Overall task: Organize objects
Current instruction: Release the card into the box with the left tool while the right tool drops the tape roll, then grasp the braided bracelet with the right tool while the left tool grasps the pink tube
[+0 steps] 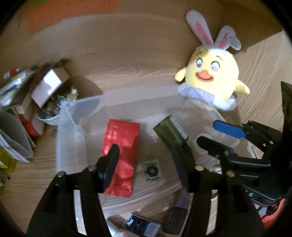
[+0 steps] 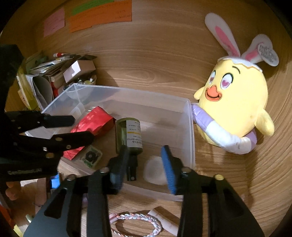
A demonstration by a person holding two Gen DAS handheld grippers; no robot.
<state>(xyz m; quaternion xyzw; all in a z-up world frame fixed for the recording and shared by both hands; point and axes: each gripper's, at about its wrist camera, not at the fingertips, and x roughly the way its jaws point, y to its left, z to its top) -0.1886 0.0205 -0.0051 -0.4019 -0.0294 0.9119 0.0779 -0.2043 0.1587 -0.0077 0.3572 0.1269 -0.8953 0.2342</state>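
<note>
Lying on its side inside the clear plastic bin, the dark green labelled pump bottle is resting between the wide-open right gripper; the left gripper is gaping wide, holding nothing.

bin: clear plastic, smooth, slightly frosted walls; inside it, red pouch: glossy foil, crinkled; next to the pouch, green bottle: dark translucent plastic or glass, can't tell which, matt paper label; white pad near the bin's front wall: soft, fibrous, cotton-like; plush chick just right of the bin: matt fuzzy cloth, felt-like ears; table under the bin: wood grain, smooth satin; braided loop in front of the bin: pastel cord, rough weave; right gripper: matt black plastic, ribbed blue pads, metal pins; sticky notes behind the bin: matt paper
</note>
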